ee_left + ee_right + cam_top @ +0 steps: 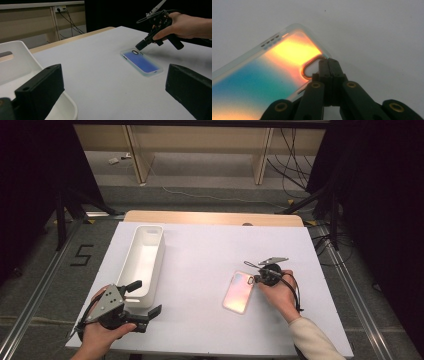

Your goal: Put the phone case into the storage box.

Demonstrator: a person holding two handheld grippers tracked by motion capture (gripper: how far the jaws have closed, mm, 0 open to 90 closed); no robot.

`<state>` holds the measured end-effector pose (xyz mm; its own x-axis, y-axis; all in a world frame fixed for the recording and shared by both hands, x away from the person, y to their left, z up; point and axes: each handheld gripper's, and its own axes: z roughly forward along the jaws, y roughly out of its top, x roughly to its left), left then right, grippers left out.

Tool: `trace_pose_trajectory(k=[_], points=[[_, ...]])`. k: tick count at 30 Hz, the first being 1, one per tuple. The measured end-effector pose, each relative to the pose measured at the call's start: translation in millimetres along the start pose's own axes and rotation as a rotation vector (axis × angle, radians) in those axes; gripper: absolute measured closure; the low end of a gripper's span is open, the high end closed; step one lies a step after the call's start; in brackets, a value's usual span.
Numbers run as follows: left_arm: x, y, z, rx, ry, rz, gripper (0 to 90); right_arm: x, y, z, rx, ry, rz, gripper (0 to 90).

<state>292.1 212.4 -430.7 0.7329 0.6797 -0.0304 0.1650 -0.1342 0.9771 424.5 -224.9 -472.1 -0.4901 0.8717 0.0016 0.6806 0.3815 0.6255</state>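
An iridescent phone case lies flat on the white table, right of centre. It looks blue in the left gripper view and orange to teal in the right gripper view. My right gripper is shut, its joined tips resting at the case's corner beside the camera cutout; a hand holds it tilted down. My left gripper sits at the near left, open wide with nothing between its jaws. One of its jaws hangs over the near end of the white tray.
The long white tray runs front to back along the table's left side and looks empty. A wooden strip borders the table's far edge. Cables and stand legs lie on the floor beyond.
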Motion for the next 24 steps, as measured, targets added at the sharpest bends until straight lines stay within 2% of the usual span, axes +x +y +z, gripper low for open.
trace_pose_trajectory(k=[3, 5, 6, 7, 8, 9, 11, 16, 17, 18, 24], points=[[-0.7, 0.0, -0.1, 0.001, 0.001, -0.007, 1.2, -0.3, 2.9, 3.1, -0.006, 0.006, -0.011, 90.0], [0.0, -0.1, -0.1, 0.001, -0.001, 0.000, 1.2, 2.3, 4.7, 3.3, 0.003, 0.012, 0.028, 90.0], [-0.1, -0.2, -0.1, 0.002, 0.000, 0.001, 1.2, 0.5, 5.4, 4.9, -0.017, 0.010, -0.002, 90.0], [-0.1, -0.2, -0.1, 0.002, 0.000, 0.001, 1.2, 1.8, 6.8, 4.5, 0.003, 0.011, 0.017, 90.0], [-0.3, -0.1, -0.1, 0.001, -0.001, -0.001, 1.2, 0.3, 7.7, 6.1, -0.015, 0.010, -0.005, 90.0], [-0.3, -0.2, -0.1, 0.001, -0.002, 0.000, 1.2, 3.8, 8.4, 5.6, 0.001, 0.014, 0.045, 90.0], [-0.5, -0.1, -0.5, 0.008, 0.003, 0.000, 1.2, 0.4, 9.9, 8.4, -0.020, 0.014, -0.002, 90.0], [-0.2, -0.2, -0.1, 0.001, -0.001, 0.000, 1.2, 2.7, 13.4, 11.3, -0.025, 0.013, -0.005, 90.0], [-0.3, -0.2, 0.0, 0.001, -0.002, -0.002, 1.2, 5.1, 13.7, 11.1, -0.014, 0.018, 0.021, 90.0], [-0.4, -0.2, 0.0, 0.001, -0.002, -0.001, 1.2, 3.5, 14.4, 12.7, -0.025, 0.014, -0.008, 90.0], [0.0, -0.3, -0.2, 0.001, -0.002, 0.000, 1.2, 4.8, 19.8, 13.8, -0.029, 0.022, -0.004, 90.0]])
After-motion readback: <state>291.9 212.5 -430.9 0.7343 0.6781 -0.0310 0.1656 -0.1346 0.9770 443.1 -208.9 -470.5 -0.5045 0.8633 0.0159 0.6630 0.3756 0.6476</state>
